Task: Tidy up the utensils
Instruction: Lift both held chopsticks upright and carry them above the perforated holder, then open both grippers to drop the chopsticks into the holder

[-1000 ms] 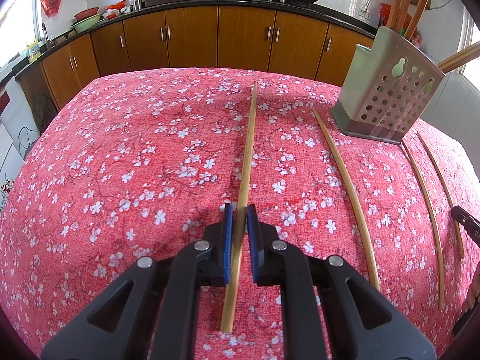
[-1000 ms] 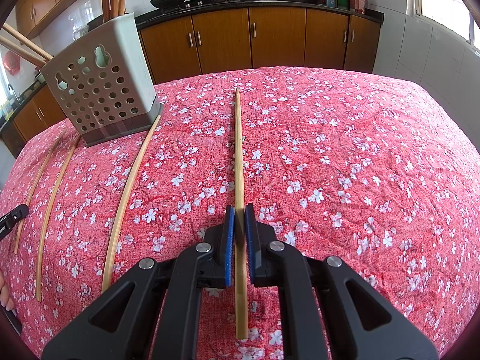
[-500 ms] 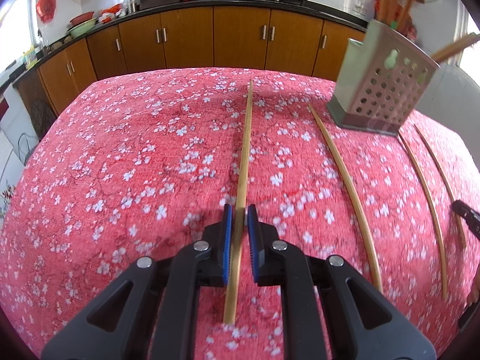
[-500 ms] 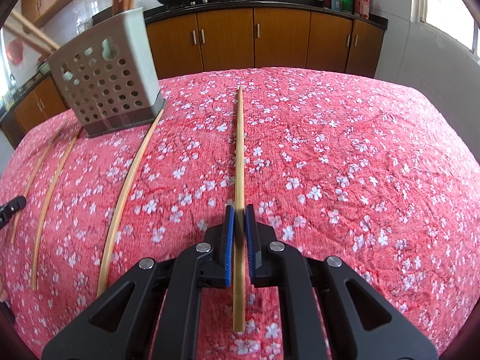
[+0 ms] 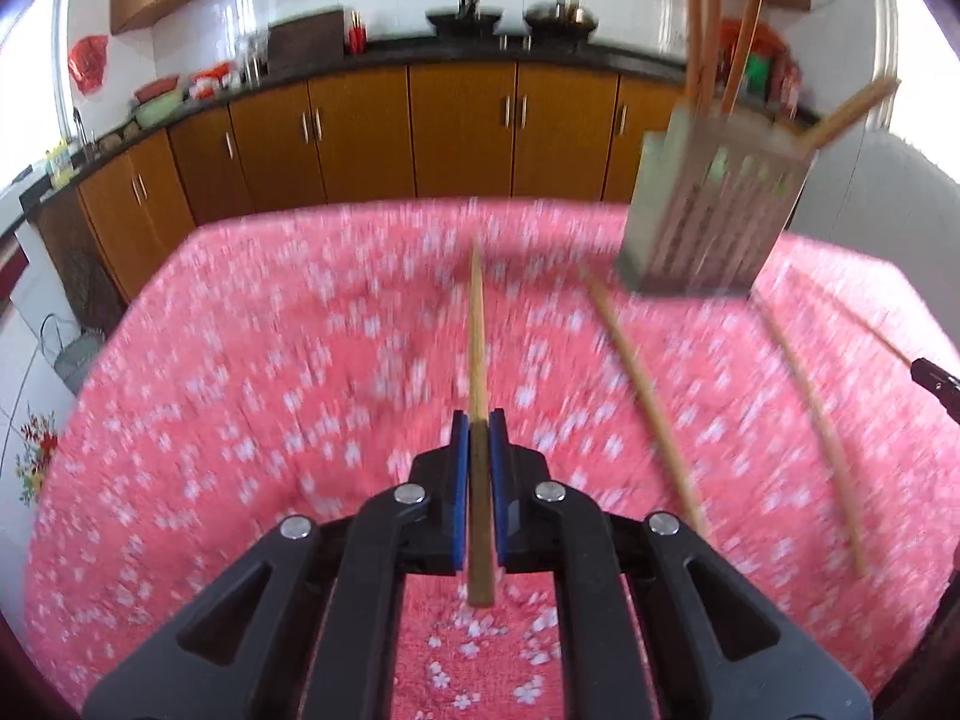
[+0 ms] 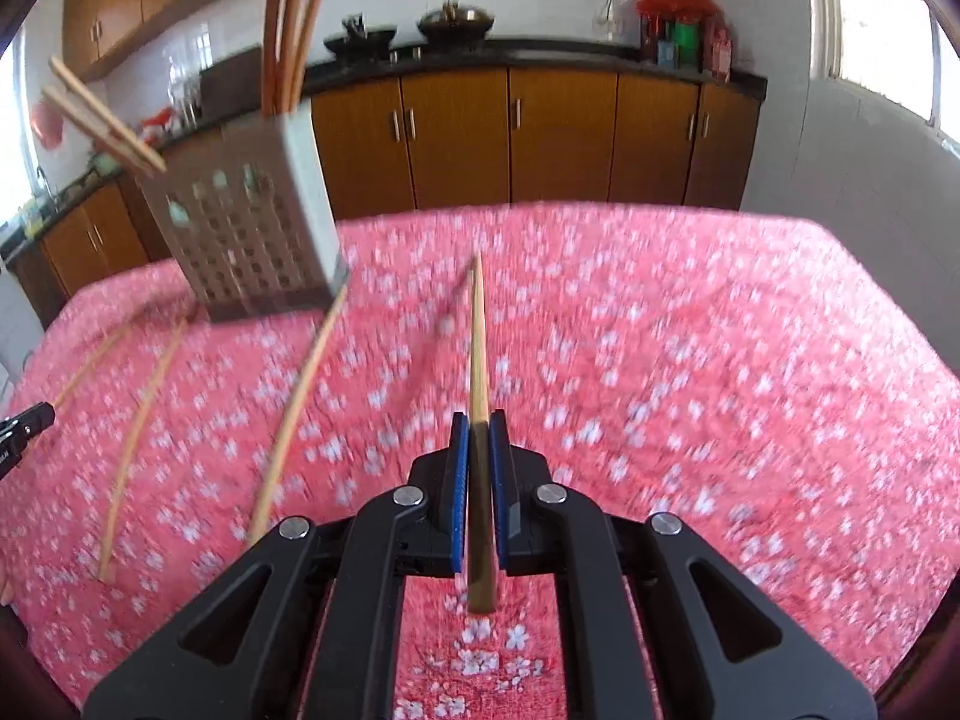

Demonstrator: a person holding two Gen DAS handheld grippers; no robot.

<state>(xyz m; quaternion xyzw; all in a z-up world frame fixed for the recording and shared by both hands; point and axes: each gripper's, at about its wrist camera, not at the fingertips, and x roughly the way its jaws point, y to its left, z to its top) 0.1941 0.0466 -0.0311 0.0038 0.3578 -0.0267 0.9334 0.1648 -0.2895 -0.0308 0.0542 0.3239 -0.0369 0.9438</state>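
My left gripper (image 5: 478, 420) is shut on a long bamboo chopstick (image 5: 477, 336), held above the red floral tablecloth (image 5: 240, 390). My right gripper (image 6: 478, 420) is shut on another chopstick (image 6: 477, 336), also lifted. A grey perforated utensil holder (image 5: 711, 216) with several chopsticks in it stands at the far right in the left wrist view and at the far left in the right wrist view (image 6: 252, 228). Three loose chopsticks (image 5: 645, 396) lie on the cloth in front of the holder; they also show in the right wrist view (image 6: 297, 408). Both views are motion-blurred.
Brown kitchen cabinets (image 5: 420, 132) with a dark counter, woks and bottles run behind the table. The tip of the other gripper shows at the right edge (image 5: 936, 384) of the left wrist view and at the left edge (image 6: 24, 426) of the right wrist view.
Both grippers have risen from the cloth with their chopsticks, which now point up off the table. The holder looks nearer and higher in both views.
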